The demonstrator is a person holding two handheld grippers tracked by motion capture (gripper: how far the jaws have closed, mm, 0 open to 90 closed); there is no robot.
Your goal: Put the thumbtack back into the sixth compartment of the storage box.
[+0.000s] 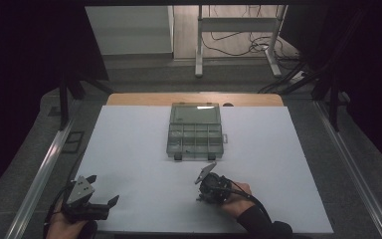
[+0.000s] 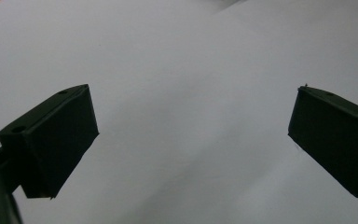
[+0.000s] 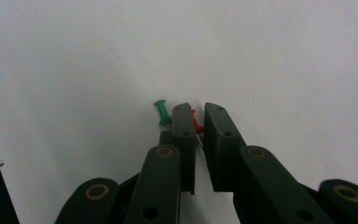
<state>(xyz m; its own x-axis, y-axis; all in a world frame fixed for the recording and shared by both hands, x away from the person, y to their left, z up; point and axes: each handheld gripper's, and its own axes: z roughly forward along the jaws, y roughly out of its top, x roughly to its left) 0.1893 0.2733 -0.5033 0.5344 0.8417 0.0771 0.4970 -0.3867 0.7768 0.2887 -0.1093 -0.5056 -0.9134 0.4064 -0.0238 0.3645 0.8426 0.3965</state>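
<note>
So the right gripper (image 3: 196, 122) has its jaws pinched together on a small red plastic push pin (image 3: 196, 123), right down at the white sheet covering the worktop (image 1: 129, 149). You can only see a sliver of red between the jaw tips, so how squarely it's held is hard to say. A green plastic push pin (image 3: 162, 112) lies loose on the sheet just beside the outside of the left-hand jaw, close enough that it could get nudged when the red one comes up, I'd guess.

The left gripper (image 2: 191, 135) sits with its jaws wide apart and nothing between them, just hovering over bare white sheet near the front corner. Looks parked out of the way while the other hand does the fiddly bit.

A clear plastic compartment box (image 1: 195, 132) with its lid hinged open sits toward the far middle of the sheet, well apart from the pins. My guess is that's where they go, hence the open lid.

The surface is plain matte white over a wooden top. The room's dim, with a white metal desk frame (image 1: 238, 40) and tangled cables on the floor behind.
</note>
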